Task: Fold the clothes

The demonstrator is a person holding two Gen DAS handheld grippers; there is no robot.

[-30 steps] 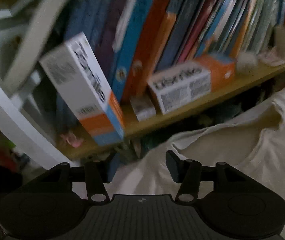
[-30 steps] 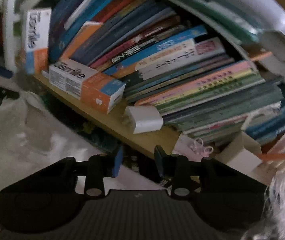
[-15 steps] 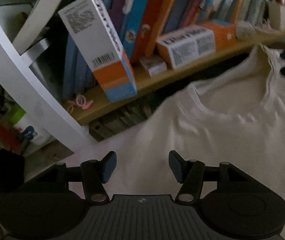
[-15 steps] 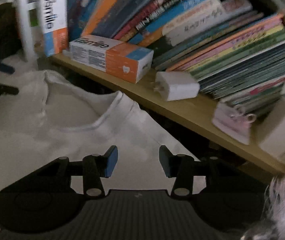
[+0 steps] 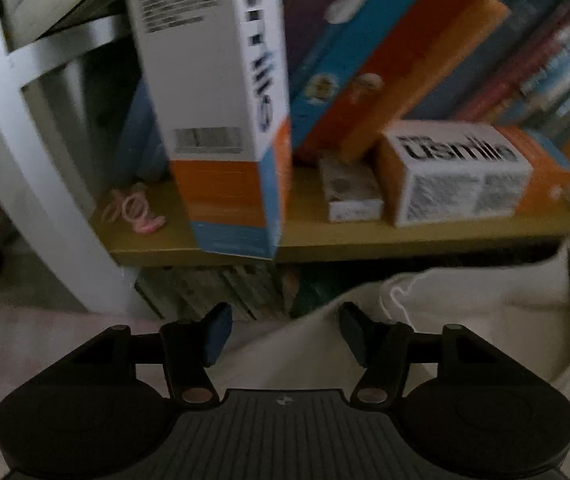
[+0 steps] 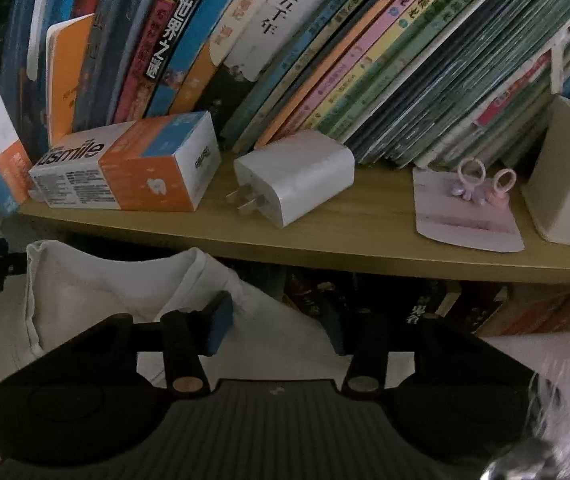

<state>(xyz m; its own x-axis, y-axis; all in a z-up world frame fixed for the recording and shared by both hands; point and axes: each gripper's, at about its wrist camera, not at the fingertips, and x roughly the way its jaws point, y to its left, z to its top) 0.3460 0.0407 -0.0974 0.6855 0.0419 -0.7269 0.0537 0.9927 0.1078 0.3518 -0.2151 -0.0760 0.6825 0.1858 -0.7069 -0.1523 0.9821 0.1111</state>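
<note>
**Hovering both grippers over the shirt's shoulders, nothing gripped**

Opening jaws on my left gripper: the gap is wide, and the cream shirt edge runs under and between the fingertips, but the pads don't press it. My right gripper is also spread, jaws parted with shirt fabric below the gap, no pinch that I can see; its right finger is dark and hard to make out.

Shirt lies flat on a pale surface, neckline toward the bookshelf, collar opening between the two grippers.

Just past the shirt is a wooden shelf. On it sit a toothpaste box lying flat, a second box standing tilted, a white charger with prongs facing out, a pink card with rings, pink hair ties and a row of leaning books. White frame at far left. Left view is blurred.
</note>
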